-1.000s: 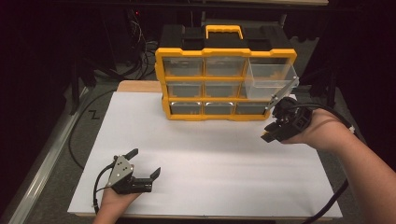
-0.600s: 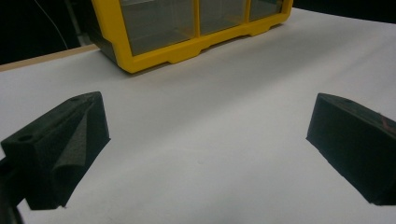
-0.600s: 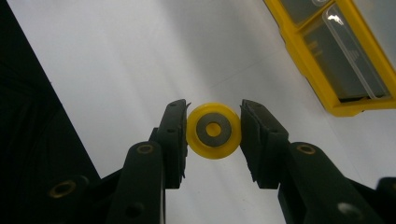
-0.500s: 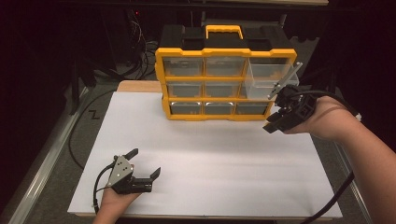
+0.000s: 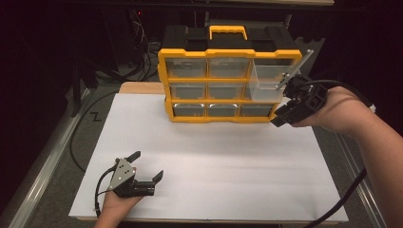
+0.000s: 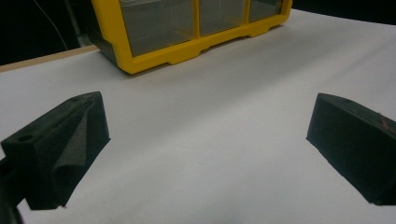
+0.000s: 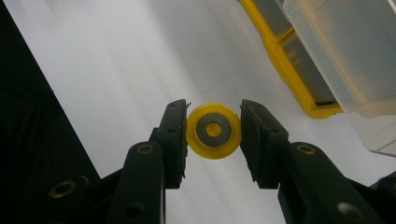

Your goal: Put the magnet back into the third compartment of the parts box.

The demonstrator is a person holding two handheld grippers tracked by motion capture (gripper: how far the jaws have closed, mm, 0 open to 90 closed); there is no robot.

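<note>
My right gripper [image 7: 214,130] is shut on a small yellow wheel [image 7: 201,140] with a grey hub, the pads pressing its two sides. In the high view this right gripper [image 5: 280,118] hangs in the air at the right end of a yellow drawer organizer [image 5: 164,80], just below its pulled-out clear top-right drawer [image 5: 268,80]. That drawer [image 7: 345,51] sits at the upper right of the right gripper view. My left gripper [image 5: 147,165] rests open on the white table surface [image 5: 228,161] at the front left, nothing between its jaws [image 6: 208,107].
The organizer [image 6: 154,58] stands at the back of the white surface, its other drawers pushed in. Cables and dark equipment lie behind and left of it. A metal rail [image 5: 43,166] runs along the table's left side.
My right gripper has risen with the yellow wheel, moving closer to the open drawer. The left gripper has stayed where it was.
</note>
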